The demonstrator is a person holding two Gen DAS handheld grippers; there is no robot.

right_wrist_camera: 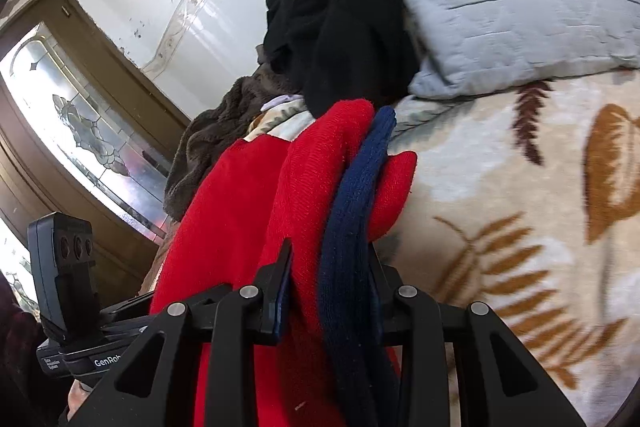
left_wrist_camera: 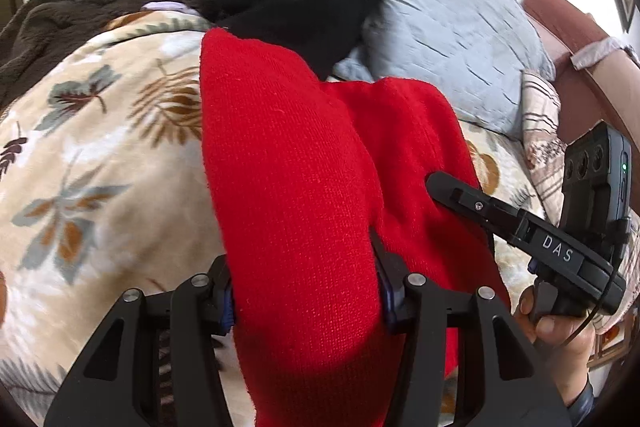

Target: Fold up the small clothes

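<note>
Both grippers clamp the red knit garment (left_wrist_camera: 304,163) above the bed (left_wrist_camera: 100,131): left gripper (left_wrist_camera: 306,291) on plain red, right gripper (right_wrist_camera: 328,291) w/ the navy trim (right_wrist_camera: 356,211). Keep hands level, fabric taut, lay it flat w/o dragging.

My left gripper (left_wrist_camera: 306,287) clamps the red knit garment (left_wrist_camera: 292,163) above the leaf-print blanket (left_wrist_camera: 100,147); my right gripper (left_wrist_camera: 436,183) bites its far edge.
</note>
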